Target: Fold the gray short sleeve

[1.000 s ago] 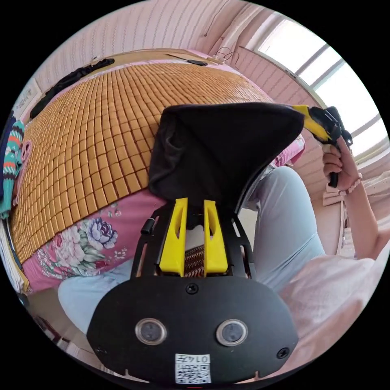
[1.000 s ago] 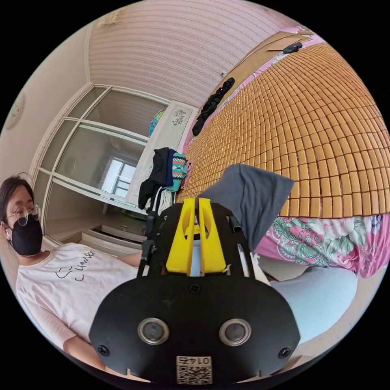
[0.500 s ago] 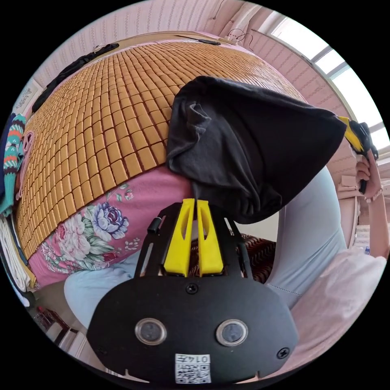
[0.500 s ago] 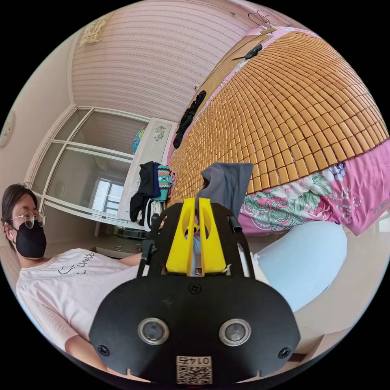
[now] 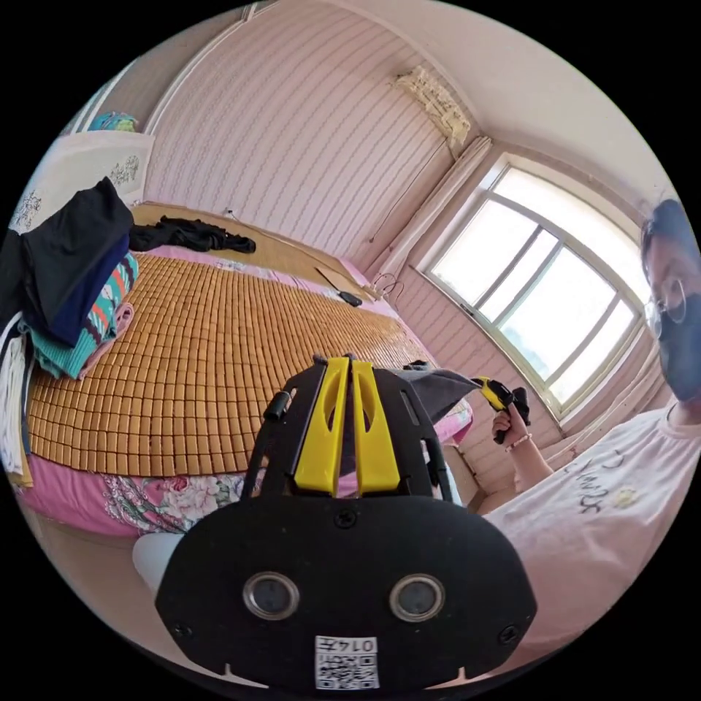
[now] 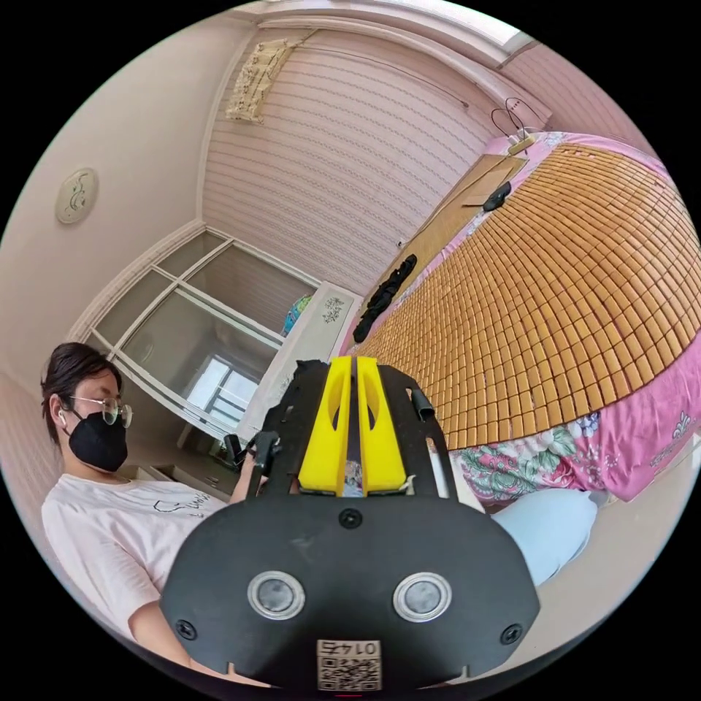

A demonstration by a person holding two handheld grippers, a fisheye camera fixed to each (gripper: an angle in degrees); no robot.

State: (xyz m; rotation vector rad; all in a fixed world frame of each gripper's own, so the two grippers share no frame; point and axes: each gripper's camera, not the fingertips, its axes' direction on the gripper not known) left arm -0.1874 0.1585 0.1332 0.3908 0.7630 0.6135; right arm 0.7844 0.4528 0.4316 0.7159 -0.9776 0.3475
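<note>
The gray short-sleeve shirt (image 5: 437, 385) hangs in the air above the near edge of the bed, stretched between both grippers. In the left gripper view my left gripper (image 5: 347, 363) is shut on one end of it, with dark cloth showing between the yellow jaws. The shirt runs to the right to my right gripper (image 5: 488, 389), held in a hand and shut on the other end. In the right gripper view my right gripper (image 6: 355, 363) has its jaws pressed together on a thin dark strip of the shirt (image 6: 354, 418). Most of the garment is hidden behind the gripper bodies.
A bamboo mat (image 5: 182, 350) covers the bed over a pink floral sheet (image 5: 168, 500). A pile of clothes (image 5: 73, 277) sits at the left and a black garment (image 5: 191, 235) by the headboard. The person (image 6: 109, 496) sits at the bed's edge; a window (image 5: 548, 292) is at the right.
Both grippers have risen and tilted upward, lifting the shirt off the bed edge. It went from a hanging, bunched drape to a narrow taut span between them. Both jaws stayed shut.
</note>
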